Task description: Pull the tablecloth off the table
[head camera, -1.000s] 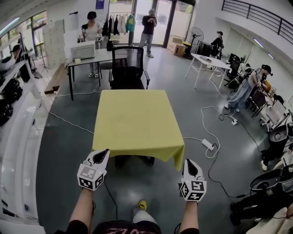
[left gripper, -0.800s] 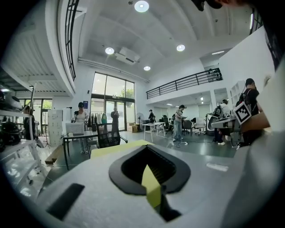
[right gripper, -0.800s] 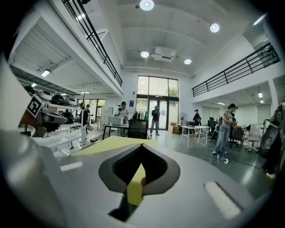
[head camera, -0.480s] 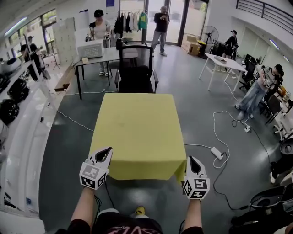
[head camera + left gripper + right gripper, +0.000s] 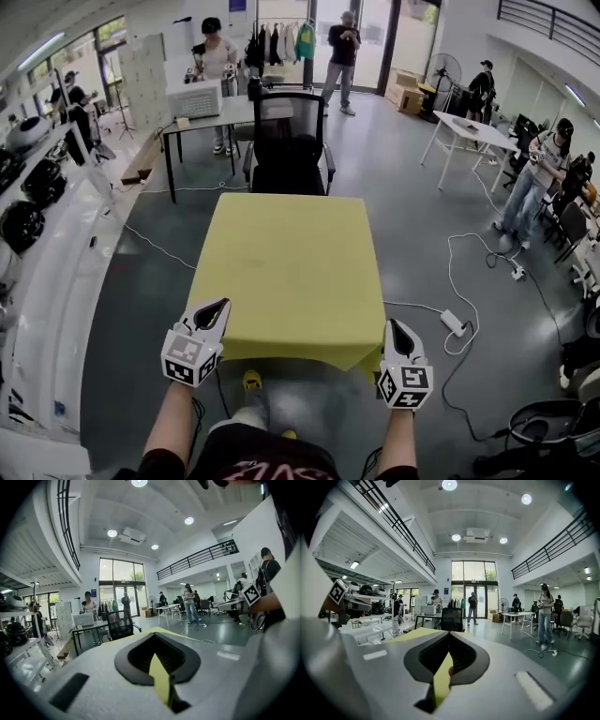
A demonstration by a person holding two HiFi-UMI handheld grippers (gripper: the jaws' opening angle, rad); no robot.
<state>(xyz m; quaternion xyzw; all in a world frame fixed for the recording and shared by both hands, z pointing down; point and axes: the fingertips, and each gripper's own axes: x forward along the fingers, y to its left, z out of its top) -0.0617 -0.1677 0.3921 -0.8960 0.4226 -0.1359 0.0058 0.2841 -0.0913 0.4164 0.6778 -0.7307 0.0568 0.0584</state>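
A yellow tablecloth [image 5: 291,272] covers a small table in the middle of the head view. My left gripper [image 5: 220,307] is shut on its near left corner, and my right gripper [image 5: 393,325] is shut on its near right corner. In the left gripper view a strip of the yellow tablecloth [image 5: 160,679] is pinched between the closed jaws of the left gripper [image 5: 157,660]. The right gripper view shows the same: a yellow fold of the tablecloth [image 5: 439,682] is clamped in the right gripper [image 5: 445,657]. The table under the cloth is hidden.
A black office chair [image 5: 289,141] stands at the table's far side. Cables and a power strip [image 5: 452,322] lie on the floor to the right. White shelving [image 5: 37,281] runs along the left. A desk [image 5: 202,111] and several people are farther back. My shoe [image 5: 251,380] is under the near edge.
The cloth's near edge has come lower in the view, towards me, with both grippers still holding its corners. My foot has stepped forward under the edge.
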